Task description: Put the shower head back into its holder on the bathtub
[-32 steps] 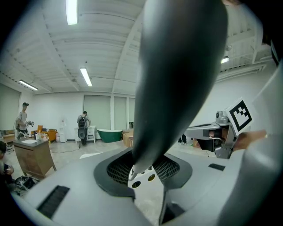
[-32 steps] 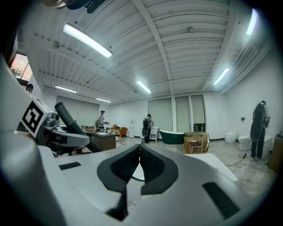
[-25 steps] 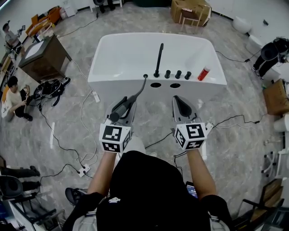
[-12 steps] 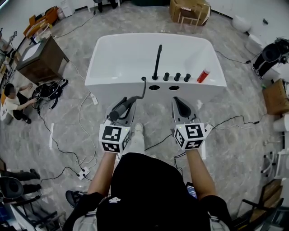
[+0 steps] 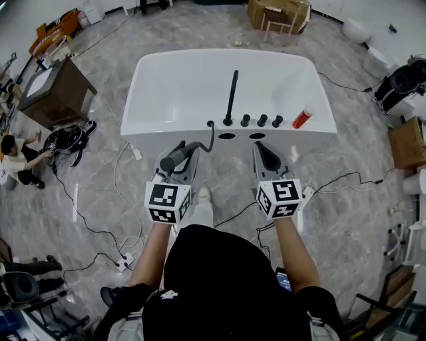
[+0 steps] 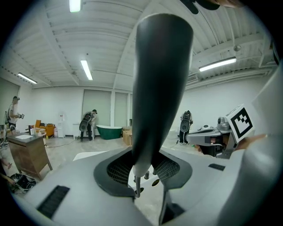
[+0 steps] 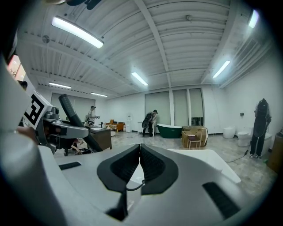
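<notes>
The white bathtub stands ahead in the head view. On its near rim are a tall black faucet, three black knobs and two dark oval openings. A black hose runs from the rim to the dark grey shower head. My left gripper is shut on the shower head, which stands up between the jaws of the left gripper. The right gripper is just short of the tub, and in its own view the right gripper has its pads together with nothing between them.
A red bottle lies on the rim at the right. Cables and a power strip trail over the floor on the left. A wooden cabinet and a seated person are at far left, and cardboard boxes stand behind the tub.
Both grippers have come forward together towards the tub's near rim, which now lies closer to the jaws. The left grip on the shower head is unchanged.
</notes>
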Action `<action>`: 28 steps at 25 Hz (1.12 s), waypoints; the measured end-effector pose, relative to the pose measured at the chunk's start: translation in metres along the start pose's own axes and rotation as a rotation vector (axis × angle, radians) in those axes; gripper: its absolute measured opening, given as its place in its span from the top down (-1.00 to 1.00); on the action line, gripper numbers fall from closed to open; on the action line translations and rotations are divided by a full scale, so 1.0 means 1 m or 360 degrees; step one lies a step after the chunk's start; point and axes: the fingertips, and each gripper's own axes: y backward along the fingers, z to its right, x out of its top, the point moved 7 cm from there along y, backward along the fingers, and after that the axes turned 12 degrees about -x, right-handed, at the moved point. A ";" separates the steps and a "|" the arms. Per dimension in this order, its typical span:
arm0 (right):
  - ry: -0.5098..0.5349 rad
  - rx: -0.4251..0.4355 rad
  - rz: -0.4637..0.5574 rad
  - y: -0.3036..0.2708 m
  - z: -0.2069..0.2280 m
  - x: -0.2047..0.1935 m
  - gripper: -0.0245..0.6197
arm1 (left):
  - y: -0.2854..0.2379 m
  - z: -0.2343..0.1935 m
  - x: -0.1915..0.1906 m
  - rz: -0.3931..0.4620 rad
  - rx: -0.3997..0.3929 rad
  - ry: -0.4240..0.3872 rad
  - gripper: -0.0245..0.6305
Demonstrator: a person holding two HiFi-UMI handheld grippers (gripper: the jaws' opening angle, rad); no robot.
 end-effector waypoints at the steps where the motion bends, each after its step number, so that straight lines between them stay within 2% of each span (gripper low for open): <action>1: 0.0003 0.0001 -0.0008 -0.009 0.002 0.001 0.85 | -0.008 -0.006 0.002 -0.0002 -0.0001 0.0004 0.48; 15: 0.0006 -0.0058 -0.0114 -0.148 0.002 0.023 0.85 | -0.108 -0.117 0.029 -0.0071 -0.0108 0.0039 0.48; 23: -0.0006 -0.0106 -0.0164 -0.218 -0.005 0.030 0.85 | -0.155 -0.178 0.032 -0.0120 -0.0175 0.0069 0.48; 28: -0.0029 -0.0130 -0.0188 -0.249 -0.008 0.023 0.85 | -0.178 -0.200 0.023 -0.0168 -0.0224 0.0084 0.48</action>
